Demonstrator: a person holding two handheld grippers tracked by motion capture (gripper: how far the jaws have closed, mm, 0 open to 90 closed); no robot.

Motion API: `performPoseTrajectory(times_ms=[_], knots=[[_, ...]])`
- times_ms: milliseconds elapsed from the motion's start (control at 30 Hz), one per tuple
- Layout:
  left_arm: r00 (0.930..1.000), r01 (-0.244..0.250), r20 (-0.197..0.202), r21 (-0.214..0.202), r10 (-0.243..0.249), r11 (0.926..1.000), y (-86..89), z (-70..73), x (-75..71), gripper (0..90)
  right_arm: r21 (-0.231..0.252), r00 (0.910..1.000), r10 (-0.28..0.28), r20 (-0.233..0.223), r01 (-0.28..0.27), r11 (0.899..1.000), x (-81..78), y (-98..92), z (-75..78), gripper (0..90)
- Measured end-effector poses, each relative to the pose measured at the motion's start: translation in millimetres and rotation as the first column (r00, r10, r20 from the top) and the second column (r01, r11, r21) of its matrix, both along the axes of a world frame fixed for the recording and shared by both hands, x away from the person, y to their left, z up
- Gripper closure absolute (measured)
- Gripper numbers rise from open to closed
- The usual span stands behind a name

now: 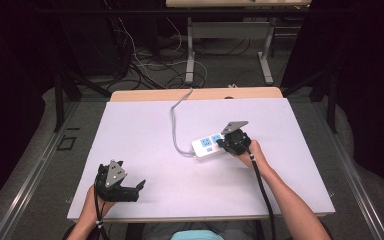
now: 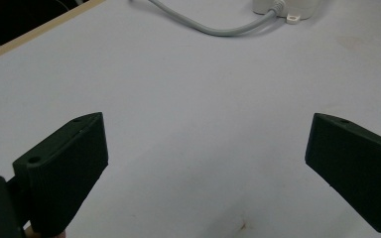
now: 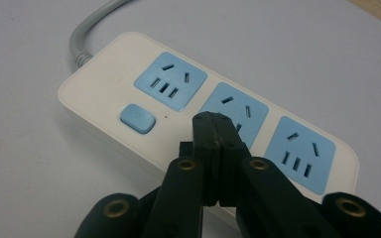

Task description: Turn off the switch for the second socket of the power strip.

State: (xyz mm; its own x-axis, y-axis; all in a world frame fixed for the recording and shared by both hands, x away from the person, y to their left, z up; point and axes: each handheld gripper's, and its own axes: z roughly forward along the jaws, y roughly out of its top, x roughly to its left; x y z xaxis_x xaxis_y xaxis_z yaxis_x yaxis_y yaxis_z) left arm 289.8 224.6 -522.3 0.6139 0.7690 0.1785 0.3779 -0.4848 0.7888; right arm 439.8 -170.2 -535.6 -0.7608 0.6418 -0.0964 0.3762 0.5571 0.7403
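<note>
A white power strip (image 1: 206, 145) with blue sockets lies on the white table top, and its grey cable (image 1: 174, 117) runs toward the far edge. In the right gripper view the strip (image 3: 104, 84) shows three blue sockets and a blue switch (image 3: 138, 118). My right gripper (image 3: 216, 121) is shut with nothing between its jaws; its tips sit over the middle socket, and I cannot tell whether they touch it. In the high view it (image 1: 224, 143) covers the strip's right end. My left gripper (image 1: 139, 185) rests open near the front left edge, its jaws (image 2: 203, 144) wide apart over bare table.
The white table top (image 1: 145, 130) has a wooden strip along its far edge (image 1: 195, 94). The strip's cable end (image 2: 278, 7) shows far ahead of the left gripper. Beyond the table there are cables on the floor and a desk frame (image 1: 192, 60).
</note>
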Motion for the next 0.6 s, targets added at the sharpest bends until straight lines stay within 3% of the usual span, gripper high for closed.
performPoseTrajectory(times_ms=[67, 100, 167, 300, 600], knots=[[1.0, -0.002, 0.005, -0.002, 0.002, 1.0, 0.2, -0.2, 0.0, 2.9, -0.007, 0.9996, 0.027, 0.0, -0.027, 1.0, -1.4, 3.8, -0.8, 90.0], [1.0, -0.005, 0.004, -0.001, 0.005, 1.0, 0.3, -0.2, 0.0, 2.9, -0.041, 0.9997, 0.023, -0.003, -0.023, 0.999, -2.5, 5.5, 0.8, 90.0], [1.0, -0.004, 0.006, -0.001, 0.004, 1.0, 0.7, -0.2, 0.0, 2.9, -0.065, 0.9994, 0.02, 0.029, -0.019, 0.998, -3.7, 8.1, 0.9, 90.0], [1.0, -0.003, 0.008, -0.001, 0.003, 1.0, 1.3, 0.0, 0.0, 2.9, -0.041, 0.9999, 0.013, -0.008, -0.014, 0.999, -1.1, 7.1, 1.6, 90.0], [1.0, -0.003, 0.007, -0.002, 0.003, 1.0, 0.8, 0.0, -0.2, 2.9, -0.032, 0.9999, -0.002, -0.015, 0.002, 1.0, -0.2, 2.6, 2.8, 90.0]])
